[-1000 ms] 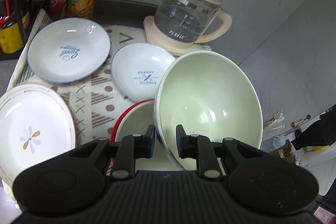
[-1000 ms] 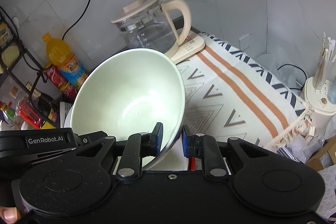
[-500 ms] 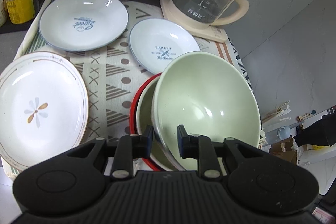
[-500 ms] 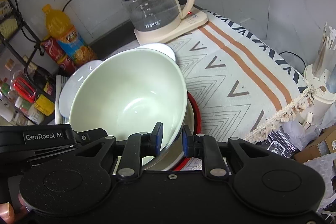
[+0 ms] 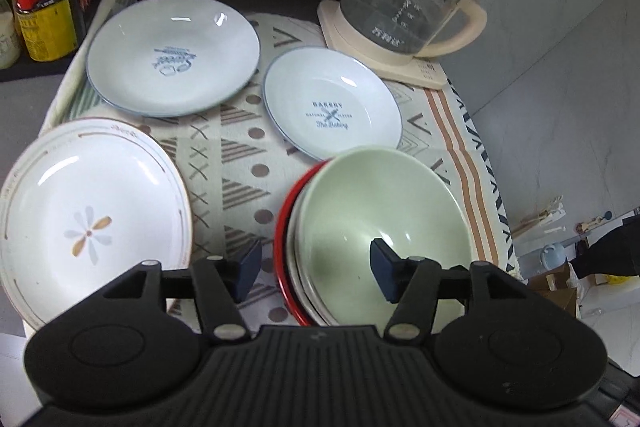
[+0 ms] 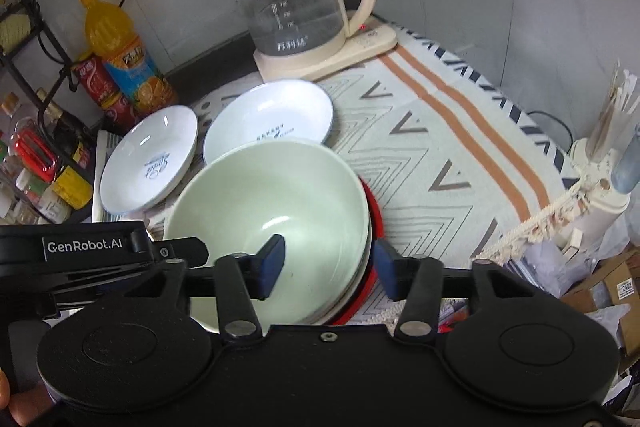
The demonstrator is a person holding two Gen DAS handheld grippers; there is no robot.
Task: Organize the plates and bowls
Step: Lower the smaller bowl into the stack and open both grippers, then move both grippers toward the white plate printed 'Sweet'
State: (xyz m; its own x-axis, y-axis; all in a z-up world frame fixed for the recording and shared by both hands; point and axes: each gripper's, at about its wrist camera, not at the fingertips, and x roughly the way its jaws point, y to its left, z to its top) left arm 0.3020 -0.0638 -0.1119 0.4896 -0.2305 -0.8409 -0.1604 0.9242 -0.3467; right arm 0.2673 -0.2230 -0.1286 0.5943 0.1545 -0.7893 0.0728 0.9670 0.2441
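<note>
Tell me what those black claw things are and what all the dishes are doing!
A person holds two grabbing tools, each with a camera looking along its two fingers, so there is one picture per tool. The left gripper and right gripper are both opening, letting go of the green bowl, which now sits inside the red-rimmed bowl. Nothing is held. On the patterned cloth also lie a flower plate, a big white plate and a bakery plate. Behind stands a glass kettle.
</note>
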